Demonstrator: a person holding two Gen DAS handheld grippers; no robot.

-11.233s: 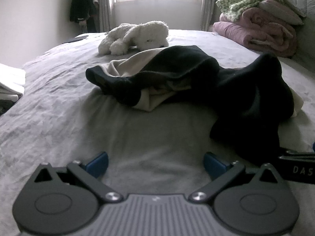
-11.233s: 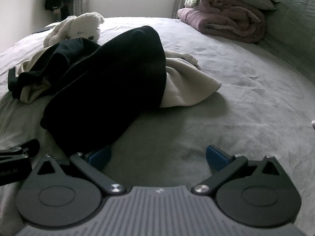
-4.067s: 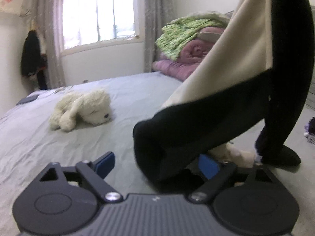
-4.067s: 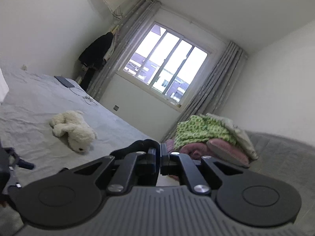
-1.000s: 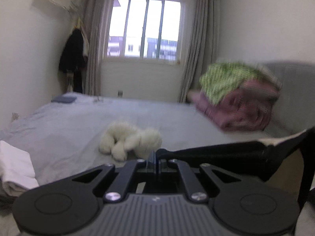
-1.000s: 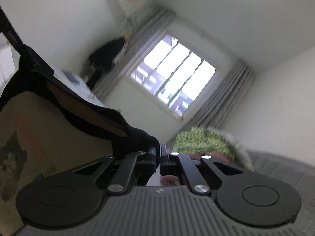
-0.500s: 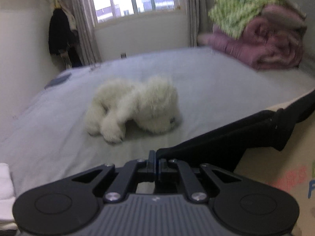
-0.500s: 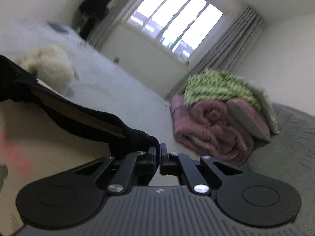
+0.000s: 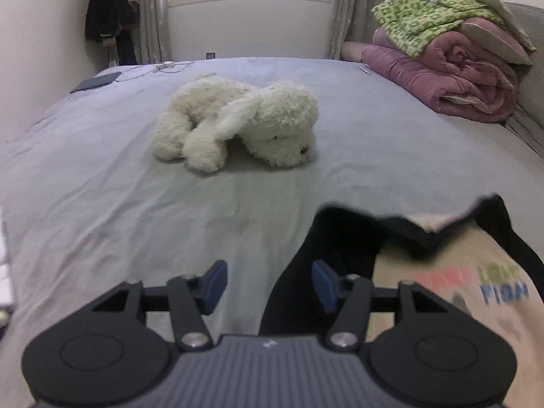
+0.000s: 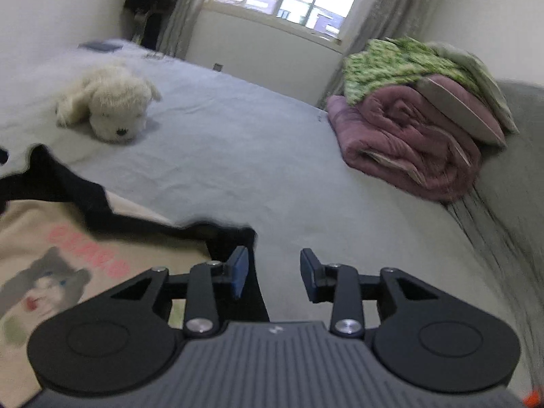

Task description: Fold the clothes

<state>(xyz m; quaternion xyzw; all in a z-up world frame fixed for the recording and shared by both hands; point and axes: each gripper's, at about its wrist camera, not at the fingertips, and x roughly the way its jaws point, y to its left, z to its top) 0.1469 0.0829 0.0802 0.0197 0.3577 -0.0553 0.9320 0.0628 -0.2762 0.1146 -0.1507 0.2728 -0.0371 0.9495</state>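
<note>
Lying spread on the grey bed (image 9: 102, 204), a beige shirt with black sleeves and collar (image 9: 442, 272) is seen at the near edge of both wrist views, printed side up; a cat picture and pink letters are made out in the right wrist view (image 10: 61, 265), though blurred.

Left claw (image 9: 267, 284): pitched downward toward the bed, low over the sheet. Its jaws are opening. The shirt's black sleeve edge is seen between the blue pads (image 9: 214, 282), by the right-hand pad; no pad is pressed on the cloth.

Right claw (image 10: 273, 277): also angled down, its view tilted so that the room is seen on a slant. Its jaws are opening, at a narrower gap than the left. The black shoulder of the shirt lies under and just beside the left-hand pad (image 10: 239, 272); bare sheet is seen across most of the gap. Nothing is gripped.

A white plush dog (image 9: 238, 122) is noted further up the bed, well apart from the shirt. A rolled pink quilt with green patterned bedding on top (image 9: 452, 57) is stacked at the far right by the grey headboard. A dark coat (image 9: 108, 6) is hung in the corner beside the window.
</note>
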